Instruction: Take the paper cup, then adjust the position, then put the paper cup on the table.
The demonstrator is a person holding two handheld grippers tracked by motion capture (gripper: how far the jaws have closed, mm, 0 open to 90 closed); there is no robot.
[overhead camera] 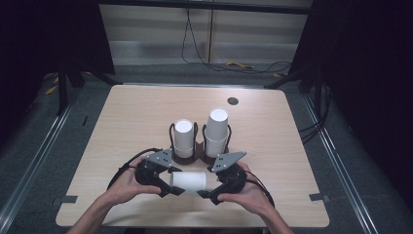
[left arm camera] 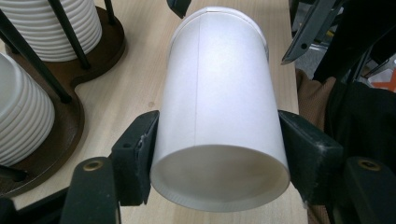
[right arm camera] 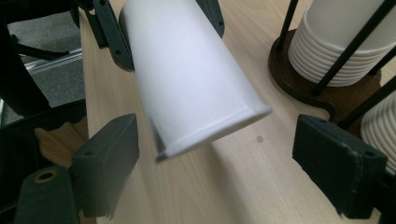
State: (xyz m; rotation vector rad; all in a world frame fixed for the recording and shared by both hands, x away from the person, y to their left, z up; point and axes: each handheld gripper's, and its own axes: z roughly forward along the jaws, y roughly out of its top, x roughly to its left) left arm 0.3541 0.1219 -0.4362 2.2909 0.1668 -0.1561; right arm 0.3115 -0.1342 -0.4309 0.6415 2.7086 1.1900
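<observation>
A single white paper cup (overhead camera: 189,180) lies on its side above the table's front, between both grippers. My left gripper (overhead camera: 170,181) is shut on its base end, and in the left gripper view the pads (left arm camera: 140,154) press both sides of the cup (left arm camera: 219,107). My right gripper (overhead camera: 208,181) stands open at the rim end. In the right gripper view its jaws sit wide on either side of the cup's rim (right arm camera: 219,128) without touching it. Behind the cup, a brown holder (overhead camera: 195,157) with black wire posts carries two stacks of white cups (overhead camera: 183,136) (overhead camera: 216,129).
The light wooden table (overhead camera: 136,122) has a small dark round hole (overhead camera: 233,101) at its far right. The holder's base (left arm camera: 65,121) lies close beside the held cup. Cables (overhead camera: 234,64) run across the floor beyond the table. The person's hands (overhead camera: 122,187) come in over the front edge.
</observation>
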